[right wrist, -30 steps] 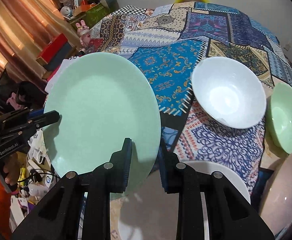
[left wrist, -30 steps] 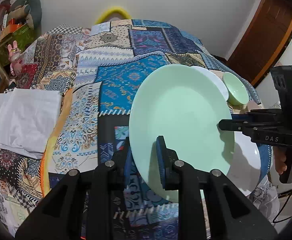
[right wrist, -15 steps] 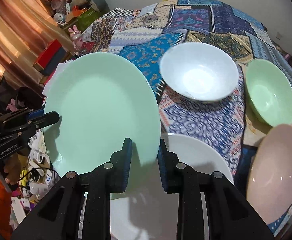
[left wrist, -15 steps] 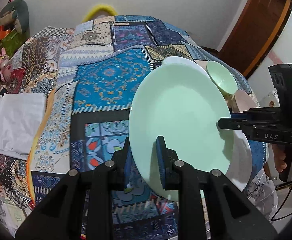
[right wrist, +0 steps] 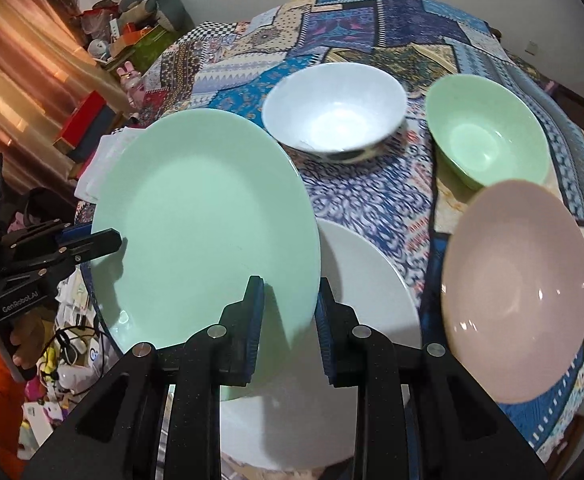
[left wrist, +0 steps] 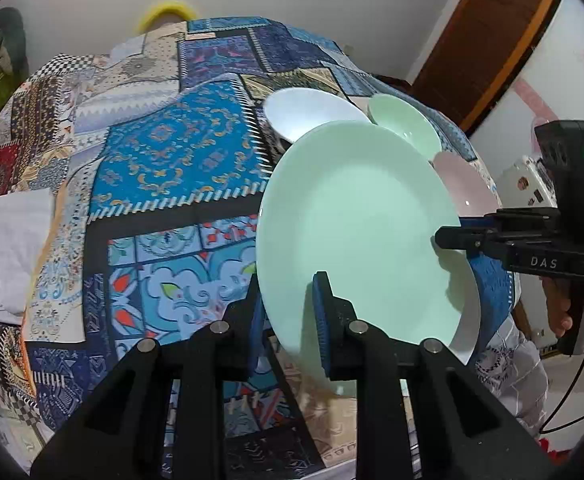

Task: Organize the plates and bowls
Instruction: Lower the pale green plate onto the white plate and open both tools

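A large mint green plate [left wrist: 364, 232] [right wrist: 204, 232] is held in the air between both grippers. My left gripper [left wrist: 288, 316] is shut on its near rim, and my right gripper [right wrist: 288, 312] is shut on the opposite rim. Each gripper shows in the other's view, the right one [left wrist: 448, 238] and the left one [right wrist: 108, 240], clamped on the plate's edge. A white plate [right wrist: 364, 280] lies on the table just under the green plate. Beyond stand a white bowl [right wrist: 334, 110], a green bowl [right wrist: 488, 140] and a pink bowl [right wrist: 516, 268].
The table wears a patchwork cloth [left wrist: 164, 152]. A folded white cloth [left wrist: 4, 248] lies at its left edge. Cluttered shelves and toys [right wrist: 132, 40] stand past the table, and a brown door [left wrist: 488, 40] is at the back right.
Both grippers have carried the green plate toward the bowls and the white plate. The pink bowl has come into full view.
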### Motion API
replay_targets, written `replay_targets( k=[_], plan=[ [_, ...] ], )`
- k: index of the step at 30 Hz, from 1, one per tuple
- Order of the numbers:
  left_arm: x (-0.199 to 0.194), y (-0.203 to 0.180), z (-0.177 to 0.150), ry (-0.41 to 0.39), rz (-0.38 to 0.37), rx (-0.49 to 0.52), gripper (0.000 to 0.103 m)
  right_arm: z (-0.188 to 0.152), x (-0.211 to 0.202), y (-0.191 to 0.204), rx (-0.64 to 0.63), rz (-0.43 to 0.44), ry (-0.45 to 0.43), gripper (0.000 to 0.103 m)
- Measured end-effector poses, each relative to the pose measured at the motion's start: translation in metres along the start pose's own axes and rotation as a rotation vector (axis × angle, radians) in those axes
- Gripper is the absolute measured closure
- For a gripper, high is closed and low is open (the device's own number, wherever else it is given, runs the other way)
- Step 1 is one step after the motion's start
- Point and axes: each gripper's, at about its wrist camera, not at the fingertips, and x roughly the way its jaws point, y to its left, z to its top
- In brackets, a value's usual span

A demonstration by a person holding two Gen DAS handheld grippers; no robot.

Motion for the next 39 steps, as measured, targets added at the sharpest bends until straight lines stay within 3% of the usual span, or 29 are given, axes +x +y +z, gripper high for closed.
replay_targets(
  k=[18,26,35,39],
  plan=[
    [0.045,-0.033,-0.018,0.100,-0.033,0.057,0.082,-0.035,-0.003,-0.035,0.102,-0.010,0.033,0.080],
    [0.050,-0.037,-0.018,0.094,-0.014,0.070,0.079,-0.043,-0.003,-0.036,0.105,-0.012,0.056,0.080],
    [0.065,-0.043,-0.011,0.135,0.039,0.068,0.071,-0.050,0.000,-0.041,0.130,0.003,0.065,0.080],
    [0.072,-0.058,-0.007,0.136,0.100,0.123,0.064,-0.052,-0.005,-0.046,0.145,0.010,0.054,0.080]
  ],
)
